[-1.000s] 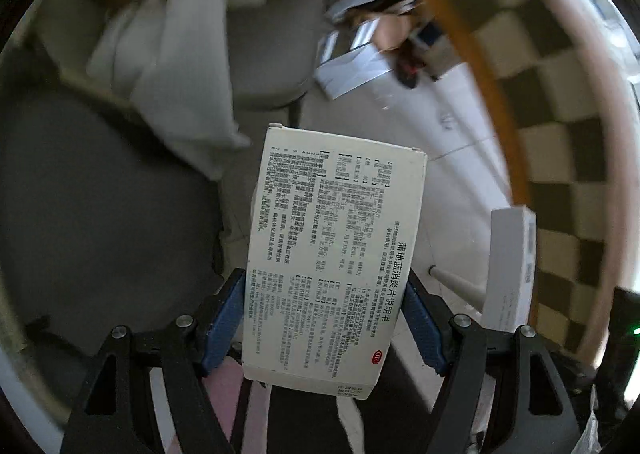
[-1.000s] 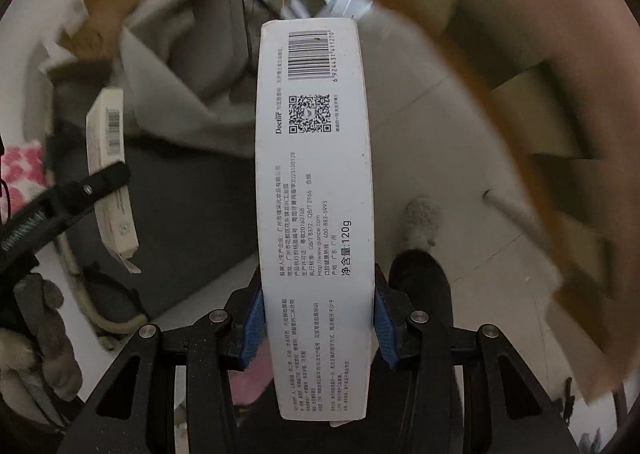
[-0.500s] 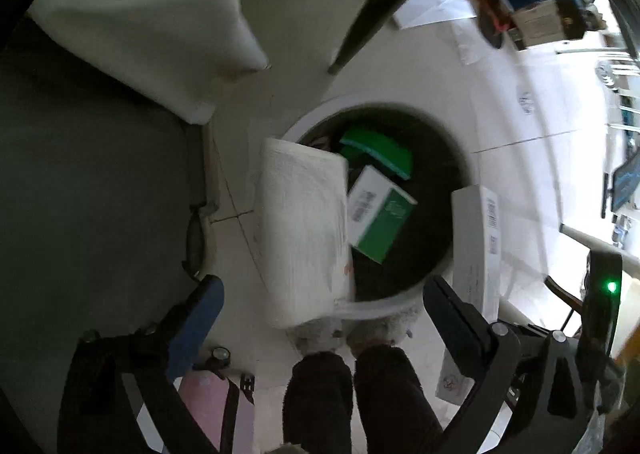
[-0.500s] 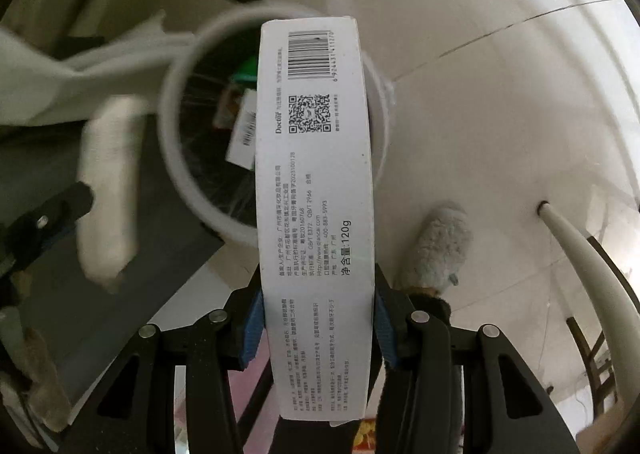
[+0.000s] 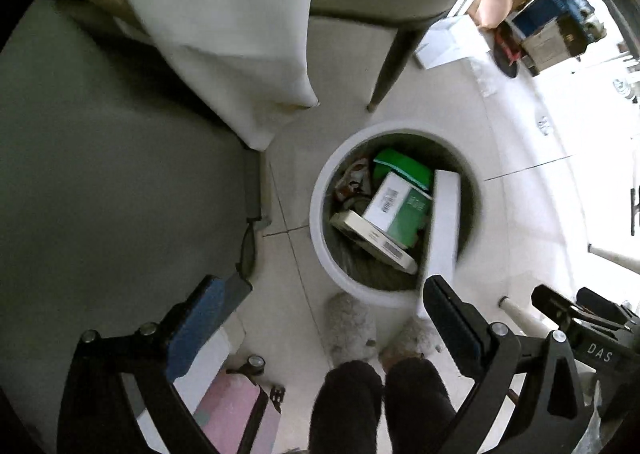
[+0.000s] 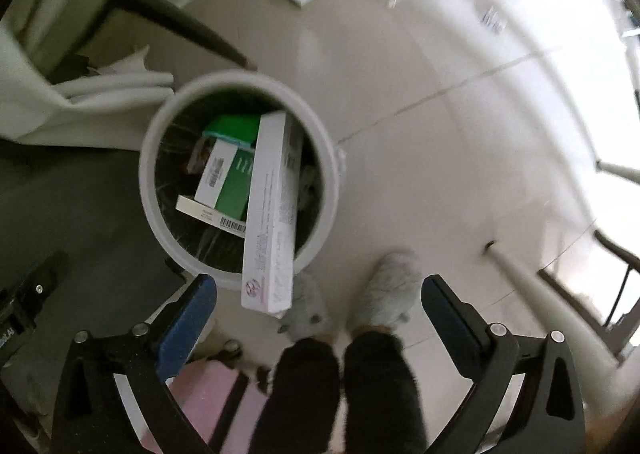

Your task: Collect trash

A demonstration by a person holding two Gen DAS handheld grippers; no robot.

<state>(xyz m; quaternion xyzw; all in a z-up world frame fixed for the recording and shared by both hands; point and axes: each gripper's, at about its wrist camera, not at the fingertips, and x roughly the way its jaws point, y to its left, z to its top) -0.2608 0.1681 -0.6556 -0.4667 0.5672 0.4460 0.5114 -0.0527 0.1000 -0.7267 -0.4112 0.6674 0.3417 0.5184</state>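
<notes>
Pale tiled floor point(image 6: 400, 102), bright window point(image 6: 612, 66)

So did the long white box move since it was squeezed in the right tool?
Yes. The right tool is open, and the long white box has left it, dropping toward the white bin, its far end past the rim.

Both tongs share one build: black skeletal frames with triangular cut-outs, silver screw heads along the arms, and blue pads lining the inner faces of the fingers. The left tongs point(image 5: 334, 306) and right tongs point(image 6: 320, 302) match. The person wears dark trousers point(image 6: 340, 394) and fluffy grey slippers point(image 6: 386, 298).
</notes>
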